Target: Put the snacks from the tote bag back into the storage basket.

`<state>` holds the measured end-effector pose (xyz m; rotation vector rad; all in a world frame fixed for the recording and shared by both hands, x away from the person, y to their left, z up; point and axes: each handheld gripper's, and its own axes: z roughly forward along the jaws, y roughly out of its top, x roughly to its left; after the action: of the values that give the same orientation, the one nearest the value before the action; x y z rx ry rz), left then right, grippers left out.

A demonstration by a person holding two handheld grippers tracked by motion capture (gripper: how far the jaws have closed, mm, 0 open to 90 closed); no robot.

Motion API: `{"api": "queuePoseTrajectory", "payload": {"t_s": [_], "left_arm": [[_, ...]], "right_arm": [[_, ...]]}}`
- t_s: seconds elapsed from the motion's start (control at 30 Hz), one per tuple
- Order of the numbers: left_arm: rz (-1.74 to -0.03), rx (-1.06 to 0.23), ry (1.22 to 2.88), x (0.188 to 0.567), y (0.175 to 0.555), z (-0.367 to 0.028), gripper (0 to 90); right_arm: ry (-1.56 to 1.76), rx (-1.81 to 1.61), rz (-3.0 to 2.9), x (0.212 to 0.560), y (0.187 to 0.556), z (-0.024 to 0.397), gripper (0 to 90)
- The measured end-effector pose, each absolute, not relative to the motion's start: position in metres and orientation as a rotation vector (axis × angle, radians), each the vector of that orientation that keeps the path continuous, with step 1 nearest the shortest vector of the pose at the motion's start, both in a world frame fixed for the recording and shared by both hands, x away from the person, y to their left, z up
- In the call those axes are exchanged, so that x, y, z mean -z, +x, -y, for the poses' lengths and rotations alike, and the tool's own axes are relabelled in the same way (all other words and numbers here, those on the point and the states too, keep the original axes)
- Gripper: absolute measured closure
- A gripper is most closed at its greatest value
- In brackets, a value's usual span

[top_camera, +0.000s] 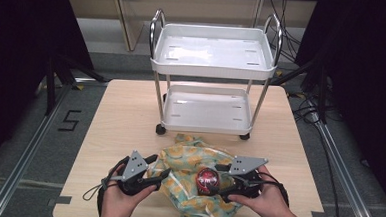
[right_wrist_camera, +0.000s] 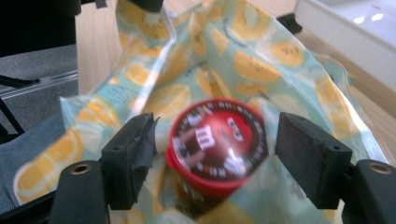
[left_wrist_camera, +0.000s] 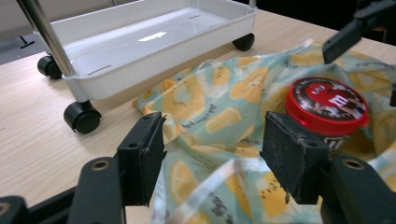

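Note:
A teal bag printed with yellow lemon slices [top_camera: 190, 161] lies crumpled on the wooden table's near middle. A dark can with a red lid [top_camera: 207, 181] stands in the bag's folds. My right gripper [top_camera: 223, 180] is at the can's right, and in the right gripper view its jaws [right_wrist_camera: 217, 135] stand open either side of the can [right_wrist_camera: 215, 144], with gaps at both pads. My left gripper [top_camera: 159, 168] is at the bag's left edge, open. In the left gripper view its jaws [left_wrist_camera: 215, 135] straddle the bag's fabric [left_wrist_camera: 210, 107] without pressing it, and the can [left_wrist_camera: 327, 105] stands beyond.
A white two-tier cart [top_camera: 213, 64] on black casters stands on the table [top_camera: 125, 115] just behind the bag, its lower tray [left_wrist_camera: 140, 42] close to the fabric. Bare tabletop lies left and right of the bag. Dark floor and cables surround the table.

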<state>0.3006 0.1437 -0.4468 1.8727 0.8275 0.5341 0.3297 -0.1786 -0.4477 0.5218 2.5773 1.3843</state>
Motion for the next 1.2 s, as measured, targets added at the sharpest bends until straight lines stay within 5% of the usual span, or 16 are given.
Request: {"api": "queuePoseTrajectory", "payload": {"t_s": [0.23,0.57,1.2], "left_arm": [[-0.792,-0.536,1.868,0.445,0.299,-0.137,38.5],[-0.796,-0.517,1.885,0.448,0.299,-0.134,38.3],[-0.805,-0.504,1.901,0.452,0.300,-0.132,38.0]], "right_arm": [[0.504,-1.415,-2.589,0.441,0.327,0.176,29.5],[0.480,-1.326,-2.638,0.458,0.333,0.170,17.3],[0.485,-1.280,-2.737,0.481,0.348,0.166,16.8]]}}
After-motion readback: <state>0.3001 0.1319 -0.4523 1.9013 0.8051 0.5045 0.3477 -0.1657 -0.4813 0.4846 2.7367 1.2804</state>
